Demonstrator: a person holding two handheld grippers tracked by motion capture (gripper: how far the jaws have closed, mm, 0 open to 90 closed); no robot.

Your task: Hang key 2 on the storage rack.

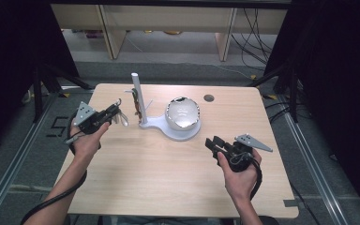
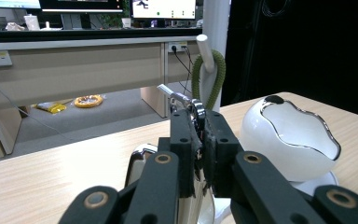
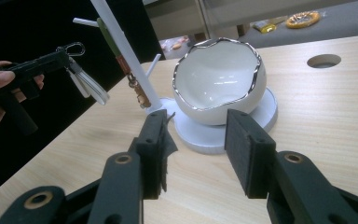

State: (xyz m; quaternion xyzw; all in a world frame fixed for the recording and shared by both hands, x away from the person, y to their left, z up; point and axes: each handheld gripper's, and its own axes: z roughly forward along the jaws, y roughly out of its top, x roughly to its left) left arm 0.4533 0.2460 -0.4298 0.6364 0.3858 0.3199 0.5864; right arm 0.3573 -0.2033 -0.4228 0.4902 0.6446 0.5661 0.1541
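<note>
A white stand [image 1: 136, 96] with pegs rises from a round base that carries a white egg-shaped bowl [image 1: 183, 112] with a silver rim. My left gripper [image 1: 114, 112] hovers just left of the pole, shut on a keychain [image 1: 121, 118] whose pale tags dangle below the jaws. In the left gripper view its silver clasp [image 2: 182, 99] sticks up past my left gripper [image 2: 199, 122], with a green loop [image 2: 208, 77] on a peg behind it. My right gripper [image 1: 214, 142] is open and empty near the front right, facing the bowl [image 3: 219, 79].
A brown-and-green trinket [image 3: 137, 88] hangs low on the stand's pole [image 3: 121, 46]. The table has a round cable hole [image 1: 209, 98] behind the bowl. Black curtains flank the table; desks and cables lie beyond its far edge.
</note>
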